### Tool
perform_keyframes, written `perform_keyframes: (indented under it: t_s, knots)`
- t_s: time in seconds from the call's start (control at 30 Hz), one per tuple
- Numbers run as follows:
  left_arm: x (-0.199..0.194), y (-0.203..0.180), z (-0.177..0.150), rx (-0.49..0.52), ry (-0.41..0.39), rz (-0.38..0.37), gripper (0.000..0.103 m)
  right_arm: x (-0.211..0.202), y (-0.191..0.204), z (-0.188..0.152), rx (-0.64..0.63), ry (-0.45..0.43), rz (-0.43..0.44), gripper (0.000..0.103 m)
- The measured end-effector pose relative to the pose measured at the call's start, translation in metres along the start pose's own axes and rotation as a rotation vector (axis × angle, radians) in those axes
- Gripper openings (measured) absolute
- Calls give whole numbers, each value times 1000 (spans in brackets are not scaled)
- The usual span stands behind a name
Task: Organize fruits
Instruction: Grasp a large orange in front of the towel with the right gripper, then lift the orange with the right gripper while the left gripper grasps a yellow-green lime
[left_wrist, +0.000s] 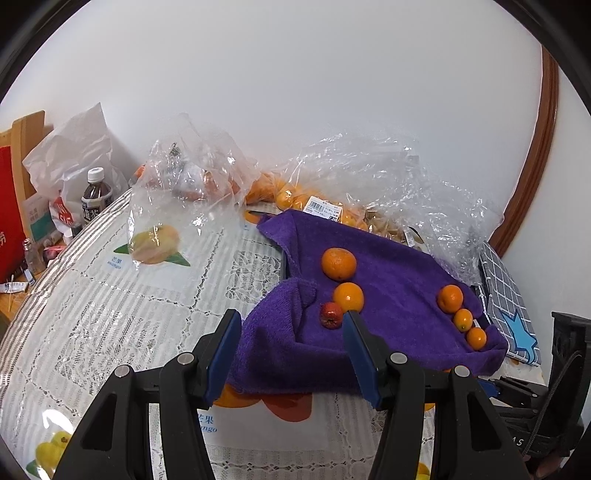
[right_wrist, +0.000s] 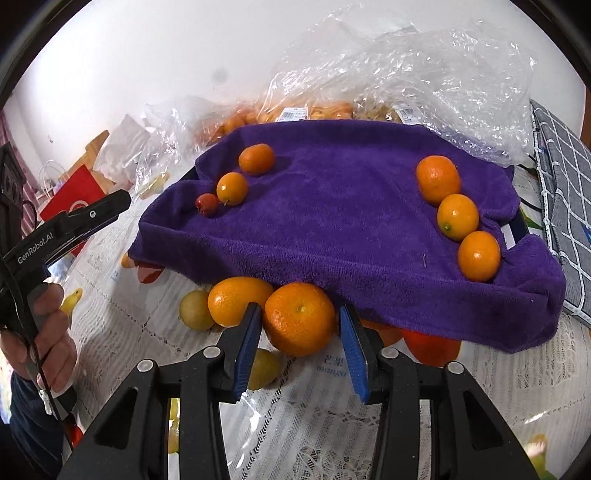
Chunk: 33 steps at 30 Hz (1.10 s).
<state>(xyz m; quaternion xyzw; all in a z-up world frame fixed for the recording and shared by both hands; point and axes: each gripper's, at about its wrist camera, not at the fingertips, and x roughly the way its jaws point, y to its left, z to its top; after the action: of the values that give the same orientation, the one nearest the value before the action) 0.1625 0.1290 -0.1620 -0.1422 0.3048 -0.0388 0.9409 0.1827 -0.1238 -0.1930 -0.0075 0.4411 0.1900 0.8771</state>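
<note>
A purple towel (right_wrist: 332, 206) lies over a raised tray on the table; it also shows in the left wrist view (left_wrist: 388, 280). On its left side lie a small red fruit (right_wrist: 207, 204), a kumquat (right_wrist: 232, 188) and a mandarin (right_wrist: 256, 158). On its right lie a mandarin (right_wrist: 438, 179) and two kumquats (right_wrist: 457, 216). My right gripper (right_wrist: 299, 328) is open, its blue pads on either side of a mandarin (right_wrist: 299, 319) on the table in front of the towel. An oval orange fruit (right_wrist: 236, 300) lies beside it. My left gripper (left_wrist: 291, 332) is open and empty over the towel's near left corner.
Clear plastic bags (left_wrist: 369, 173) of more orange fruit lie behind the towel. A yellow-green fruit (right_wrist: 195, 309) lies at the table front. A grey checked cloth (left_wrist: 509, 306) is at the right. A bottle (left_wrist: 96, 195) and a white bag (left_wrist: 74, 147) stand at the far left.
</note>
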Motion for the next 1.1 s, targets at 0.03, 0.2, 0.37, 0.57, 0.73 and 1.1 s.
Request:
perform_keyframes:
  t_s: [0.03,0.2,0.37,0.57,0.73,1.1]
  knots:
    - [1,0,0,-1,3,0,55,0,1,0,-3,-2,-5,40]
    - [2,-1,-1,4,11,-5,55,-7,4,-4,-13,-20,-24,40]
    - [3,-6,-4,31,26,-11,55,-22,-3,-11,5,-38,-43,40]
    - [5,-18,-11,80,69,-68,55,-42,-21,-22,47,-63,-77,40]
    - [10,-33,-21,124,139,-170,55,-55,-34,-33,66,-71,-113,40]
    - [25,-66,-41,186,262,-301,54,-79,-54,-52,90,-99,-155,40]
